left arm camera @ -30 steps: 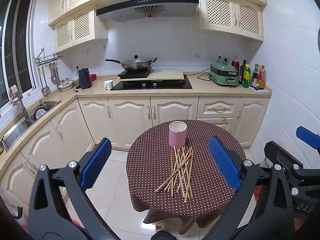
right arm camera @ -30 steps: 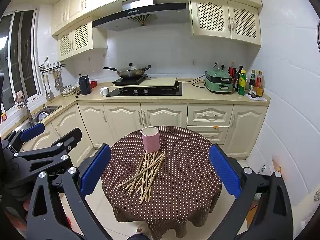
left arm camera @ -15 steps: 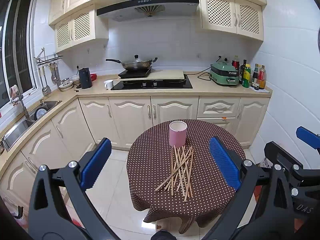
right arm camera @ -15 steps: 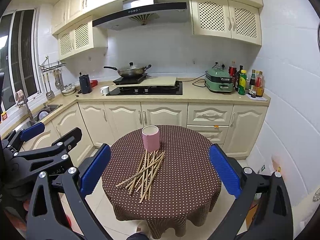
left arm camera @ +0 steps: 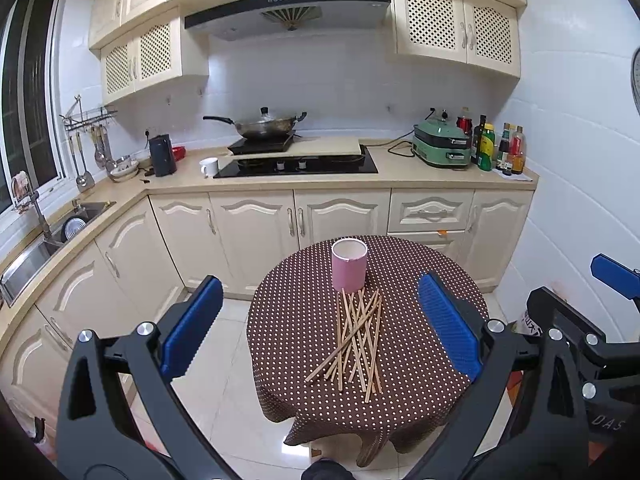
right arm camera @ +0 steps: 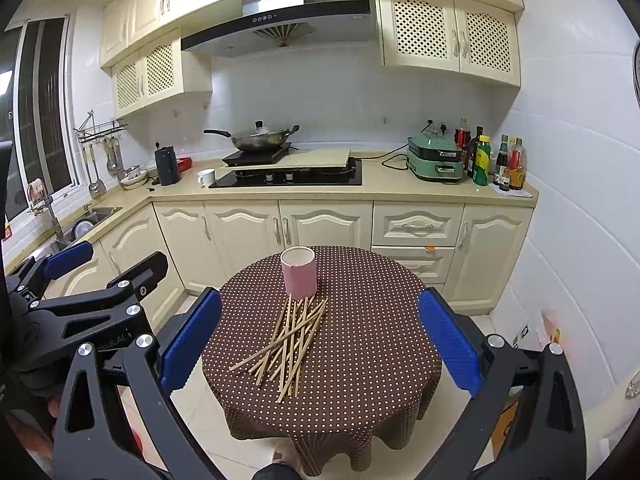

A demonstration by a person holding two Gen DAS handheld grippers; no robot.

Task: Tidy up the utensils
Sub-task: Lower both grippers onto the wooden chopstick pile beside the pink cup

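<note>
Blue-padded, my left tool hangs wide apart and empty short of the desk, and my right tool likewise. Wooden chopsticks lie crossed mid-desk, tips touching the pink cup near the far edge. I'd pinch one stick mid-length, then drop it upright into the cup.

Wok on stove, white mug, green cooker, bottles, sink
</note>
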